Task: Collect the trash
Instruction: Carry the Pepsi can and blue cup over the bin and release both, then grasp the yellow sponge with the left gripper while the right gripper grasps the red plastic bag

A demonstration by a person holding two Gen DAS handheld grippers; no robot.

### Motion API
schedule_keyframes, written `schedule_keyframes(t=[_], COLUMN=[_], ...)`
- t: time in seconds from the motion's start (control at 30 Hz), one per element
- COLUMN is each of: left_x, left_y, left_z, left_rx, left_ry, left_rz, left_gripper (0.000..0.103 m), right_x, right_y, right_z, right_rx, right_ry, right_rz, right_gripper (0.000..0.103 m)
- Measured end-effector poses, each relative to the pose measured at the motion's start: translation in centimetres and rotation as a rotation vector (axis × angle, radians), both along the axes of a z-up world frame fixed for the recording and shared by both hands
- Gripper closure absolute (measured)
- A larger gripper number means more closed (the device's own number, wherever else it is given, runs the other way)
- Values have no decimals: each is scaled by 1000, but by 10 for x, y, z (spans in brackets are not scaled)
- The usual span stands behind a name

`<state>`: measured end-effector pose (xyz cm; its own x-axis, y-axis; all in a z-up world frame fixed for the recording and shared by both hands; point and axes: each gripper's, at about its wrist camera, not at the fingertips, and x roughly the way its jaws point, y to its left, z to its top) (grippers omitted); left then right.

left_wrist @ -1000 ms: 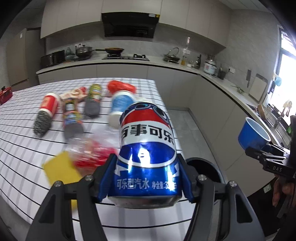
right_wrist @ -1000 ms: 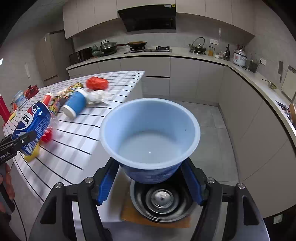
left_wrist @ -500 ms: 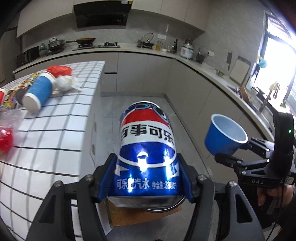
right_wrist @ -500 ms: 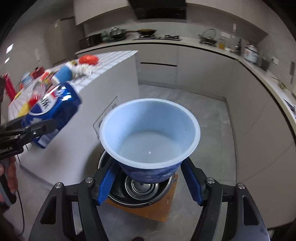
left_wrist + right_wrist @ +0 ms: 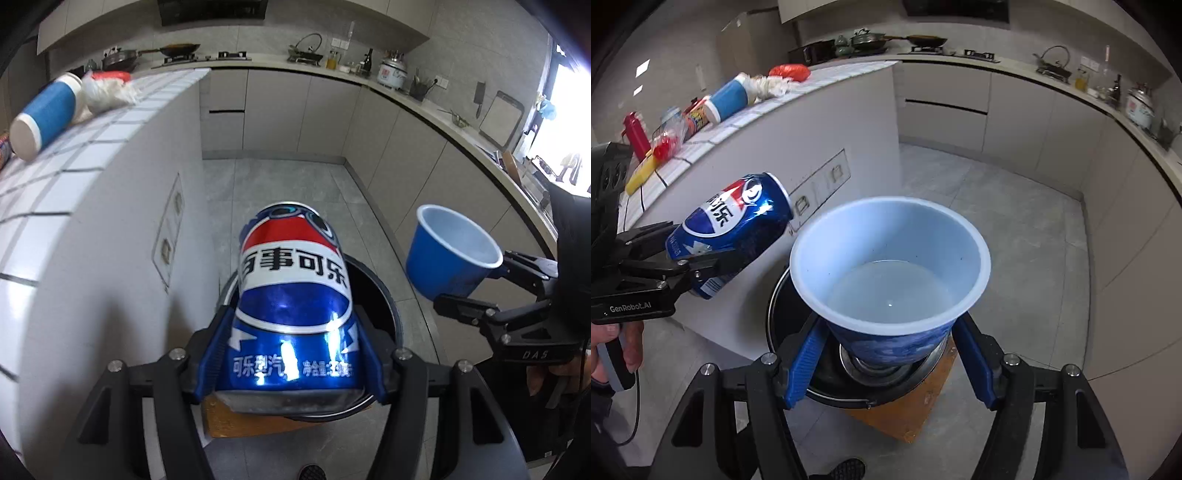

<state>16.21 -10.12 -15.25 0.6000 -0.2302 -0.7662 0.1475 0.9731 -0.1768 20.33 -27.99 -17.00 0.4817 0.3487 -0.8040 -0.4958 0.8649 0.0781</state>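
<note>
The left gripper (image 5: 293, 354) points steeply down and holds a blue, red and white metal soda can (image 5: 293, 295) between its blue pads, tilted with its top away from the camera, above the round black trash bin (image 5: 386, 299) on the grey floor. The right gripper (image 5: 890, 354) also points down and clamps a blue paper cup with a white inside (image 5: 890, 266) by its lower part, its mouth facing the camera, over the same bin. The bin stands on a brown wooden board (image 5: 923, 402) just beside the white tiled counter (image 5: 812, 147).
</note>
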Motion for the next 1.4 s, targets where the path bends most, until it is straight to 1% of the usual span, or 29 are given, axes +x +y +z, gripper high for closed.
schedule_keyframes(t=[0.07,0.1,0.13,0.17,0.2,0.23,0.3,0.47,0.67,0.7,0.77,0.8,0.87,1.03,1.13,1.27,1.4], left_x=[5,8,9,9,8,7,2,-4,-3,-6,-5,-7,-10,-15,-21,-23,-26], left_y=[-1,-1,1,5,10,11,11,14,16,17,19,21,25,25,22,20,26], left_z=[-2,-3,-3,-2,2,5,11,15,23,25,31,33,38,52,63,79,89], left_rx=[-10,6,16,5,-23,-21,-1,3,20,23,38,43,25,16,26,10,13], left_ry=[16,16,21,22,17,9,-11,-26,-33,-32,-31,-32,-36,-50,-80,-108,-133], left_rz=[-11,10,32,50,64,72,84,102,122,130,154,167,176,173,163,135,132], left_gripper=[38,34,23,22,22,21,17,17,17,16,12,8,7,7,7,6,6], right_x=[5,7,11,15,18,19,18,13,6,4,2,0,-4,-12,-16,-22,-28], right_y=[1,4,6,7,3,-2,-10,-22,-26,-25,-24,-23,-20,-15,-14,-12,-9], right_z=[-9,-16,-23,-30,-34,-36,-32,-24,-21,-18,-13,-8,0,26,38,54,68], right_rx=[1,-25,-72,-121,-110,-83,-74,-34,-32,-32,-28,-28,-27,-21,-22,-23,-21], right_ry=[28,28,22,11,28,50,34,35,46,45,40,37,32,0,-10,-22,-36], right_rz=[31,50,46,30,42,48,30,3,-8,-12,-18,-21,-27,-45,-68,-92,-121], right_gripper=[31,18,10,8,8,8,8,8,8,8,8,8,8,8,8,8,8])
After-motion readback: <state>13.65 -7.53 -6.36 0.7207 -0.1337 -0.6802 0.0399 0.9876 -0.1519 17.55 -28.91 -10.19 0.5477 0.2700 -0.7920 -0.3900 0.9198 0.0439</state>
